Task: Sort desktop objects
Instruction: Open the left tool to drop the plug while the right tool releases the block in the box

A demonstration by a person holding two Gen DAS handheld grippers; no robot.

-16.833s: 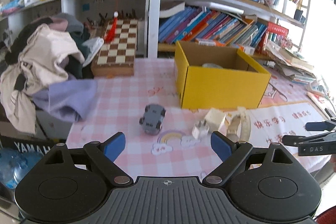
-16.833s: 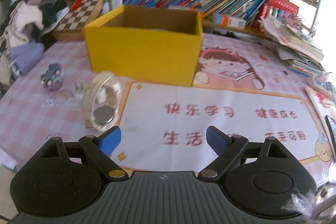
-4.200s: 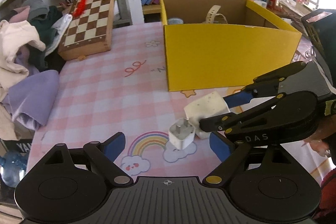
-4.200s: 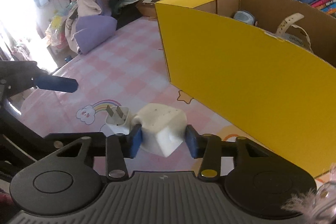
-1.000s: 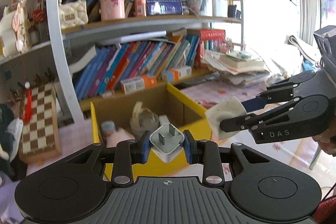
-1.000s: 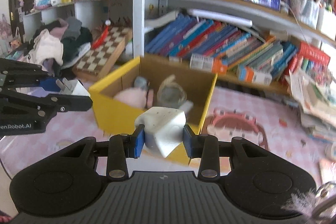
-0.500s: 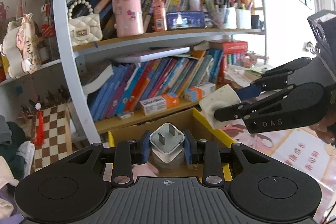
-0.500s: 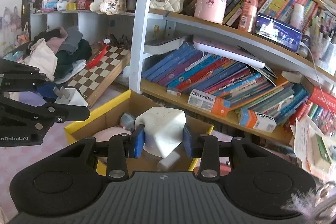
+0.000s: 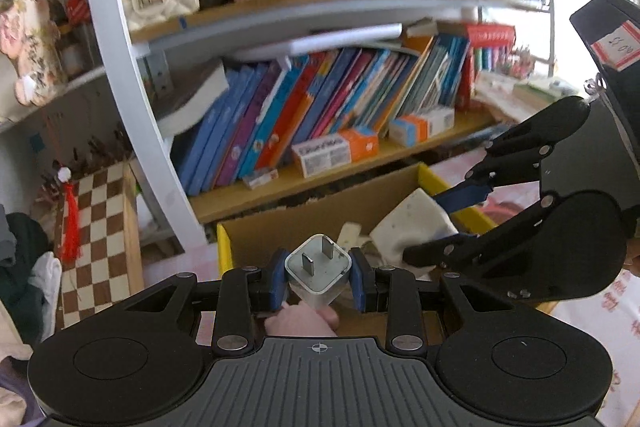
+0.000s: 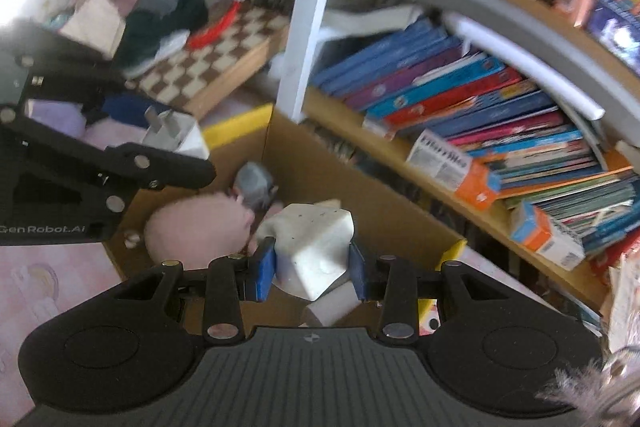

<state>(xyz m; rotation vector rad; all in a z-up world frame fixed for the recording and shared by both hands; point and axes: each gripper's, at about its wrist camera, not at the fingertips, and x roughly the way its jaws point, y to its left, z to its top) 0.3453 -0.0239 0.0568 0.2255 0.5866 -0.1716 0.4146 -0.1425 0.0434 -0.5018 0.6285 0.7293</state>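
My left gripper (image 9: 319, 277) is shut on a white plug adapter (image 9: 319, 269), prongs facing the camera, held above the open yellow cardboard box (image 9: 224, 247). My right gripper (image 10: 311, 269) is shut on a white lumpy block (image 10: 314, 247), also over the box (image 10: 236, 127). In the left wrist view the right gripper (image 9: 452, 223) holds the block (image 9: 408, 227) at the right, over the box's right wall. In the right wrist view the left gripper (image 10: 160, 143) carries the adapter (image 10: 172, 135) at the left. Inside the box lie a pink plush (image 10: 196, 227) and a grey toy (image 10: 254, 187).
A bookshelf (image 9: 320, 131) packed with books stands right behind the box. A chessboard (image 9: 96, 227) leans at the left beside a pile of clothes (image 10: 160, 7). Small cartons (image 10: 460, 167) lie on the lowest shelf. The pink checked tablecloth (image 10: 48, 287) surrounds the box.
Both grippers have moved forward and lower over the box with their objects held. The shelf looms closer, and the right gripper has rolled, tilting its view.
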